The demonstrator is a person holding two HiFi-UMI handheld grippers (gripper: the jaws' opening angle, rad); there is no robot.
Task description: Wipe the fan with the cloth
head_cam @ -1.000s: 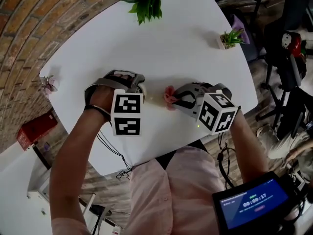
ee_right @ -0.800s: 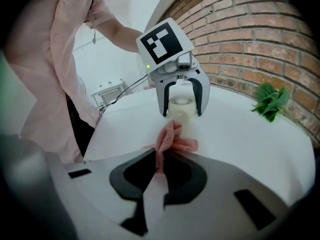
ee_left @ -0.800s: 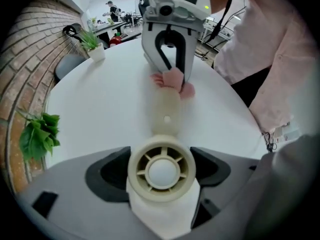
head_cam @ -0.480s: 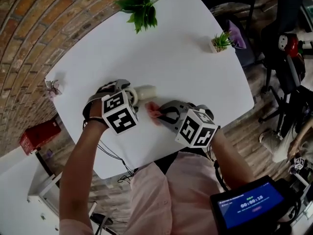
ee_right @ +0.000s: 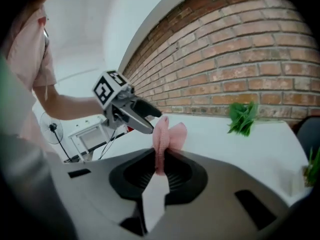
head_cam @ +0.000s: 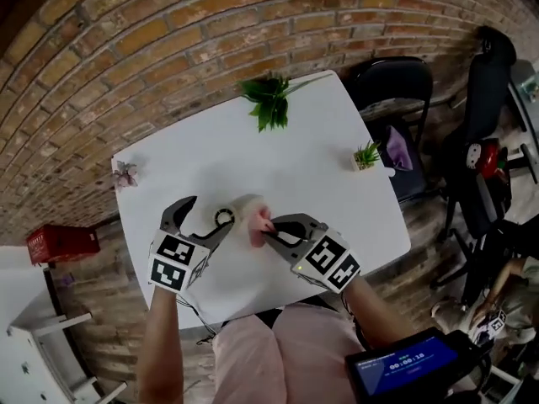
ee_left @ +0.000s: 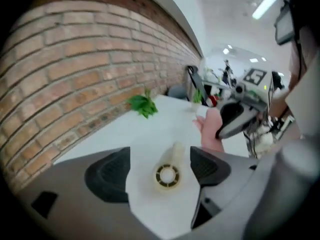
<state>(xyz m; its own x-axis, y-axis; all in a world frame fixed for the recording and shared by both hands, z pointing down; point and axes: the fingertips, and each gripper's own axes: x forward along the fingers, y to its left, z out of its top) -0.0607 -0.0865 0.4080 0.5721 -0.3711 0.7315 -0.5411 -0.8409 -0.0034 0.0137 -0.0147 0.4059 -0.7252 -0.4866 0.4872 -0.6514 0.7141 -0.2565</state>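
Note:
A small cream fan lies on its side on the white table, its round grille facing my left gripper. That gripper is open, and the fan rests on the table between its spread jaws without touching either pad. My right gripper is shut on a pink cloth, which sticks up from its jaws just right of the fan. In the right gripper view the cloth is pinched between the pads, with the left gripper beyond it.
A leafy plant stands at the table's far edge, a small potted plant at the right edge and a tiny purple flower pot at the left corner. A brick wall runs behind. Chairs stand to the right.
The head view has pulled back and shows the whole table. The left gripper, earlier over the fan, now stands open around it. The right gripper still holds the cloth beside the fan.

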